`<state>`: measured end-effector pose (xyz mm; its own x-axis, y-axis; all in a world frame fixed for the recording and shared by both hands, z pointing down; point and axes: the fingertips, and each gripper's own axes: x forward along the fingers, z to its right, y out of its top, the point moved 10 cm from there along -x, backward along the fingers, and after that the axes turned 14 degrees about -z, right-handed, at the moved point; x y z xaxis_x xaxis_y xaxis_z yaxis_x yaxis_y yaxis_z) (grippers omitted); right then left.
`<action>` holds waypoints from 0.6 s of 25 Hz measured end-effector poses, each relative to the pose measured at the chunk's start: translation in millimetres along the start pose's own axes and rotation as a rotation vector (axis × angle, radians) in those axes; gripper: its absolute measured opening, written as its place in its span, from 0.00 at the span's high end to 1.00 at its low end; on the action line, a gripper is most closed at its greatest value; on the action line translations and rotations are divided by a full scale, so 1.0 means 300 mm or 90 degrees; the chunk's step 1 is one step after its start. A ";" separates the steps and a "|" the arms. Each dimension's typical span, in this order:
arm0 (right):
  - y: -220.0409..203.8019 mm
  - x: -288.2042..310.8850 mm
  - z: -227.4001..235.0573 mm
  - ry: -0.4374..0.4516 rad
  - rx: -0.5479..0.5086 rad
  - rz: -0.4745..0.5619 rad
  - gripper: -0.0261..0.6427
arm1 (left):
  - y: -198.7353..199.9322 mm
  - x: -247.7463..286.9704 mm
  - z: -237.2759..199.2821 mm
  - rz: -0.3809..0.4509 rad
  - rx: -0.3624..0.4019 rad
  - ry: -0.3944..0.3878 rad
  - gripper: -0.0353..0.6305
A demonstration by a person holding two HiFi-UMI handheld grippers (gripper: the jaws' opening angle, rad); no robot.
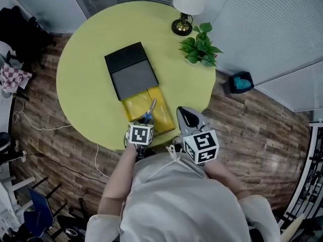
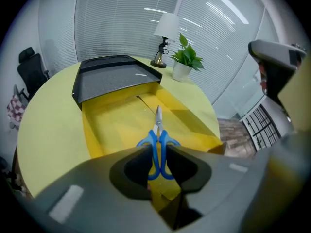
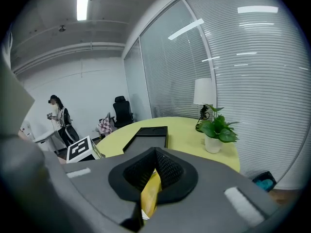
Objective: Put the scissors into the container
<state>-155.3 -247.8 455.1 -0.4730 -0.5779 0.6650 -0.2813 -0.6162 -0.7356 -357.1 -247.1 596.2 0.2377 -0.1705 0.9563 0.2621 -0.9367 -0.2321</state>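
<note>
Currently, the left gripper (image 1: pixel 146 121) is closed on the scissors (image 1: pixel 150 109). In the left gripper view its jaws clamp both blue handle loops of the scissors (image 2: pixel 158 136), and the closed blades point away toward 12 o'clock. The scissors are held above the container (image 1: pixel 135 105), over the near end of its open yellow tray (image 2: pixel 111 125); contact with the tray floor cannot be determined. The tray extends toward 5 o'clock in the head view from the container's black section (image 1: pixel 130 69), which covers the far end. The container rests on the round yellow-green table (image 1: pixel 86 74), with its near end at the 6 o'clock edge. The right gripper (image 1: pixel 185 116) is positioned just beside the tray at 3 o'clock from the scissors and is raised off the table. In the right gripper view, the jaws of the right gripper (image 3: pixel 155 154) meet at the tips. A narrow yellow strip shows in the slit behind them, and whether anything is clamped there cannot be determined. A lamp (image 1: pixel 189 4) stands at the table's 1 o'clock edge. A potted plant (image 1: pixel 201 47) stands near it at 2 o'clock. Both are well apart from the container.
</note>
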 end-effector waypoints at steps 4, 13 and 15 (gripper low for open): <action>-0.005 -0.027 0.016 -0.018 0.002 0.004 0.96 | -0.008 -0.009 0.004 0.003 -0.008 0.007 0.80; -0.024 -0.052 0.020 -0.022 0.004 -0.003 0.96 | -0.033 -0.020 0.014 0.035 -0.026 -0.001 0.79; -0.027 -0.052 0.016 -0.018 0.002 -0.004 0.96 | -0.042 -0.032 0.016 0.046 -0.034 0.000 0.79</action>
<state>-141.8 -236.4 451.2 -0.4472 -0.5897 0.6725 -0.2808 -0.6213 -0.7315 -358.0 -232.3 589.0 0.2546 -0.2378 0.9373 0.1942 -0.9370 -0.2905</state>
